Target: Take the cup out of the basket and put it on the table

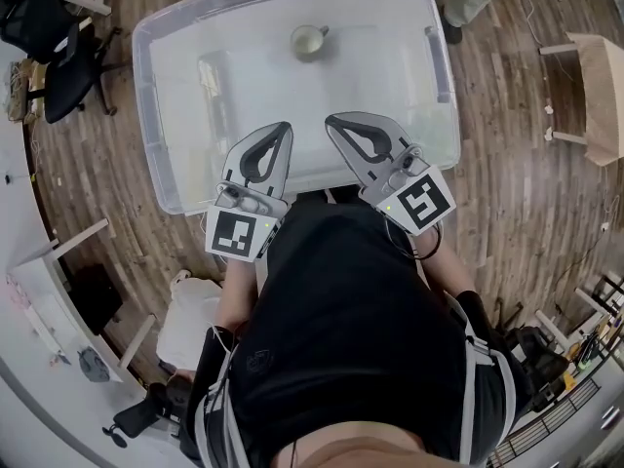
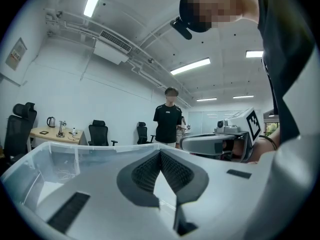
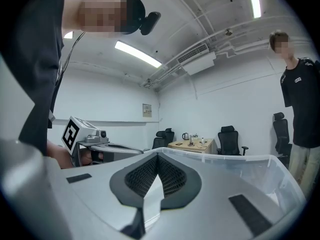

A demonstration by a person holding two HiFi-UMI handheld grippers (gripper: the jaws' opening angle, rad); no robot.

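Note:
A pale green cup (image 1: 309,41) stands upright on the floor of a large clear plastic basket (image 1: 146,86), near its far wall. Both grippers hang over the basket's near edge, close to the person's body and well short of the cup. My left gripper (image 1: 284,128) is shut, its tips together on nothing. My right gripper (image 1: 332,122) is shut and empty too. In the left gripper view the jaws of the left gripper (image 2: 161,152) meet at a point above the basket's rim (image 2: 75,146), with the right gripper (image 2: 202,144) beside them. The cup does not show in either gripper view.
The basket sits over a wooden floor. A black office chair (image 1: 58,47) stands to the left and a wooden piece (image 1: 600,86) to the right. A person (image 2: 168,121) stands beyond the basket, with a desk with a kettle (image 2: 55,132) and chairs by the wall.

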